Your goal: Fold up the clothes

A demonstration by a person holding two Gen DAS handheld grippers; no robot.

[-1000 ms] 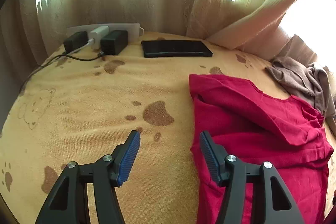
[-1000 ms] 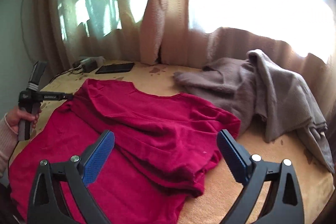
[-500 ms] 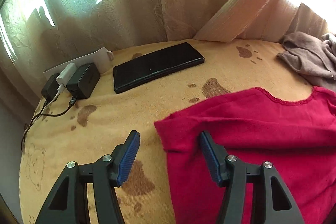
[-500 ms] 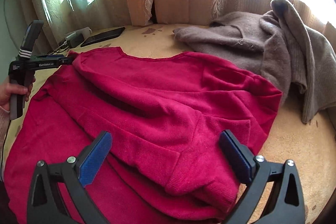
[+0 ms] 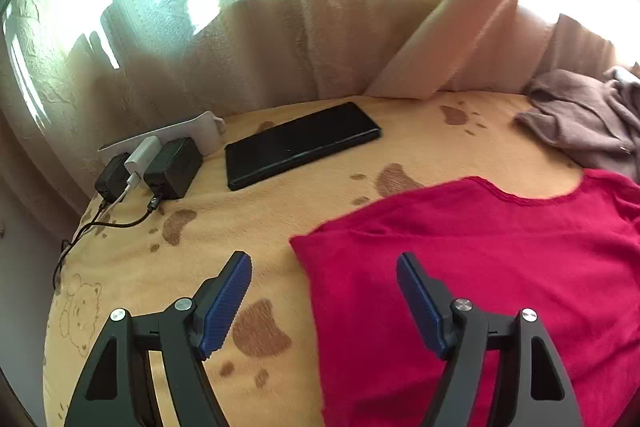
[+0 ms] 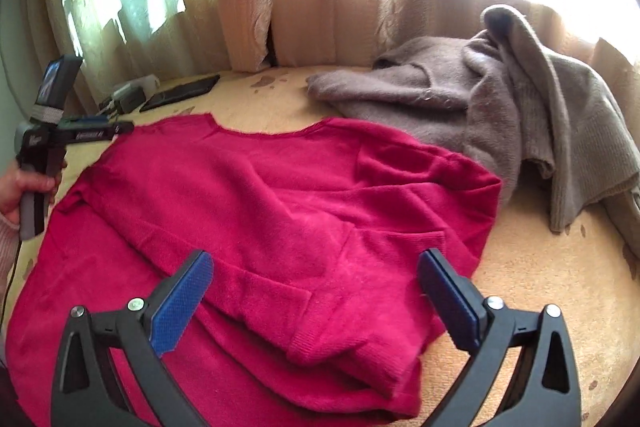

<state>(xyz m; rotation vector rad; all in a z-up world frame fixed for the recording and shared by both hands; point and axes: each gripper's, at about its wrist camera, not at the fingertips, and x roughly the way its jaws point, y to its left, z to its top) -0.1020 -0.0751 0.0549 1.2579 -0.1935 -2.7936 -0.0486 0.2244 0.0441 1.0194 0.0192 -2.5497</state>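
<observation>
With both the left gripper [image 5: 324,297] and right gripper [image 6: 316,297] jaws released and empty, the soft crimson knitted sweater [image 6: 280,195], one sleeve folded across it, risked bunching if only its top layer was pinched.

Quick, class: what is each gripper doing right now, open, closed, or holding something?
Left gripper: open, jaws just widened, holding nothing, over the edge of the crimson knitted sweater.
Right gripper: open, empty, above that sweater's folded sleeve.

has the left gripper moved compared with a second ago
Yes. The left gripper, its jaws just opening with nothing clamped, has come nearer the black phone and over the red sweater's shoulder corner.
</observation>
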